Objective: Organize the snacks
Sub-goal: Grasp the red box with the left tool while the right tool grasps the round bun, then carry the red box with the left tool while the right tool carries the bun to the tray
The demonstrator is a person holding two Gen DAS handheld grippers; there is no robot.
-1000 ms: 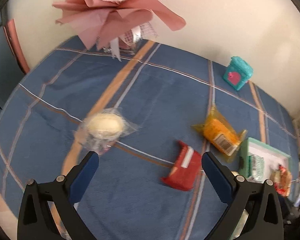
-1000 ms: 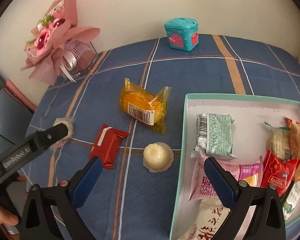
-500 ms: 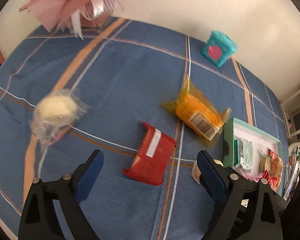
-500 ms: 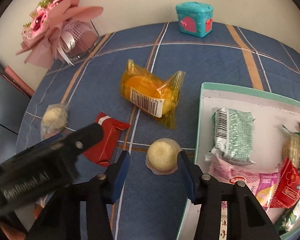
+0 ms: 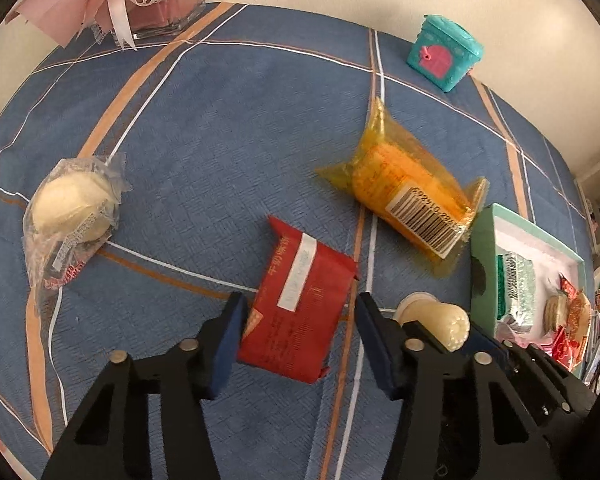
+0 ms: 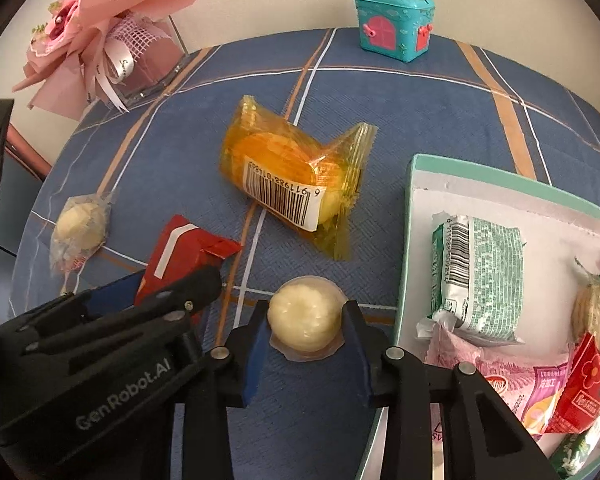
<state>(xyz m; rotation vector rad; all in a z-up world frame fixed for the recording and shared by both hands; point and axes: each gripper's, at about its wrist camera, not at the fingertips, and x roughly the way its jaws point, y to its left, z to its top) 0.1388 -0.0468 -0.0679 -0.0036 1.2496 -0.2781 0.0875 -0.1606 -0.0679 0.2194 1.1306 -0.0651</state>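
My left gripper has its blue pads on both sides of the red snack packet, touching or nearly touching its edges on the blue cloth. My right gripper is closed around the cream jelly cup, which also shows in the left wrist view. An orange wrapped cake lies beyond them. A clear-wrapped cream bun lies at the left. The mint-rimmed tray at the right holds several snack packs.
A pink bouquet in a glass vase stands at the back left. A teal toy box with pink doors stands at the back by the wall. The table's rounded edge runs along the left.
Both grippers moved forward and down and narrowed. The left now straddles the red packet; the right closed onto the jelly cup.
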